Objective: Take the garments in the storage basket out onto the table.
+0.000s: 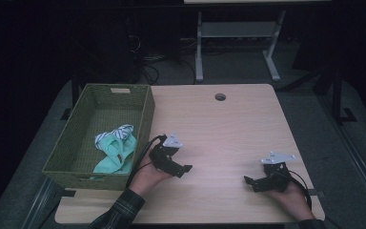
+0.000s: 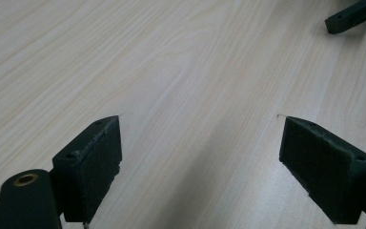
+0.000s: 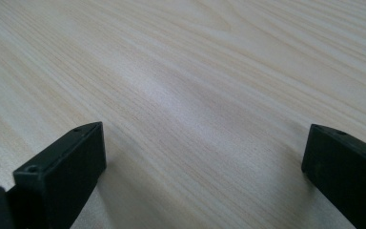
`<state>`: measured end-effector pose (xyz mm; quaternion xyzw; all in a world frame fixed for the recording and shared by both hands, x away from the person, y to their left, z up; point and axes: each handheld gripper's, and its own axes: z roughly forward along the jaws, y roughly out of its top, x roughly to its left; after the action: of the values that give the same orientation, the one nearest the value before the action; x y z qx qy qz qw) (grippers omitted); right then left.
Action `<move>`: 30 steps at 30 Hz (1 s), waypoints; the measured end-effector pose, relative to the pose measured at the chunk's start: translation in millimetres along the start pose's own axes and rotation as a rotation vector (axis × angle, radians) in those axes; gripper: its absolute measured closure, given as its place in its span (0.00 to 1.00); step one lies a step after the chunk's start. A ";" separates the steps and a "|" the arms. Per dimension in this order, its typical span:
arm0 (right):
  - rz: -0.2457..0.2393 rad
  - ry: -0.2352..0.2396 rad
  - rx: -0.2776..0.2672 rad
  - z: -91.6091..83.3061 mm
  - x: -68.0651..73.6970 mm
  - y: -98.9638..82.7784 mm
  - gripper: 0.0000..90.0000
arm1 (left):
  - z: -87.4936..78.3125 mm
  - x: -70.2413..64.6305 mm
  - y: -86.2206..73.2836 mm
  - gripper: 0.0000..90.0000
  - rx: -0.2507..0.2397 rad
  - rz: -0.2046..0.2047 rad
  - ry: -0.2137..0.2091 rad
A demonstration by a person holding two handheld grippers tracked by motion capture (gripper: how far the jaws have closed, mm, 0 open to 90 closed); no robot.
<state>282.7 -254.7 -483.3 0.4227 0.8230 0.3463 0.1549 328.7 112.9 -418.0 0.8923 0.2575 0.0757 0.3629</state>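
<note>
My left gripper [image 1: 185, 170] rests low on the light wooden table [image 1: 228, 124], just right of a green woven basket [image 1: 83, 129]. Its jaws stand wide apart, open [image 2: 200, 143], with bare wood between them. My right gripper [image 1: 249, 182] lies near the table's front right, pointing left, also open [image 3: 205, 152] and holding nothing. In the left gripper view, a black tip of the right gripper [image 2: 355, 14] shows at the top right. Inside the basket lies a bundle of cloth [image 1: 116, 149], mint green with a striped white piece on top.
A round cable hole [image 1: 220, 97] sits near the table's far edge. Beyond the table a white desk frame [image 1: 236, 43] stands on a dark floor with cables. The basket's right wall is close to my left hand.
</note>
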 end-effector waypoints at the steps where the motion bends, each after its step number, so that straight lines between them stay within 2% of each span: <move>1: 0.000 0.000 0.000 0.0 0.0 0.0 0.01 | -0.2 0.1 0.3 0.15 -0.004 -0.001 -0.002; 5: 0.000 0.000 0.000 0.0 0.0 0.0 0.01 | -1.7 -1.4 3.0 0.15 0.012 0.020 0.005; 16: 0.000 0.000 0.000 0.0 0.0 0.0 0.01 | -3.8 0.9 7.4 0.15 0.023 0.021 0.007; 23: 0.001 0.000 0.000 0.0 0.0 0.0 0.01 | -9.5 1.2 13.7 0.15 0.015 0.034 0.011; 28: 0.001 0.000 0.000 0.0 0.1 0.0 0.01 | -11.2 2.4 15.7 0.15 0.008 0.025 0.002; 30: 0.001 0.000 0.000 0.0 0.0 0.0 0.01 | -11.4 1.9 18.1 0.15 0.021 0.038 0.002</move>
<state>282.6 -254.7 -483.3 0.4229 0.8229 0.3464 0.1548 334.0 109.8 -397.4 0.9007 0.2416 0.0809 0.3519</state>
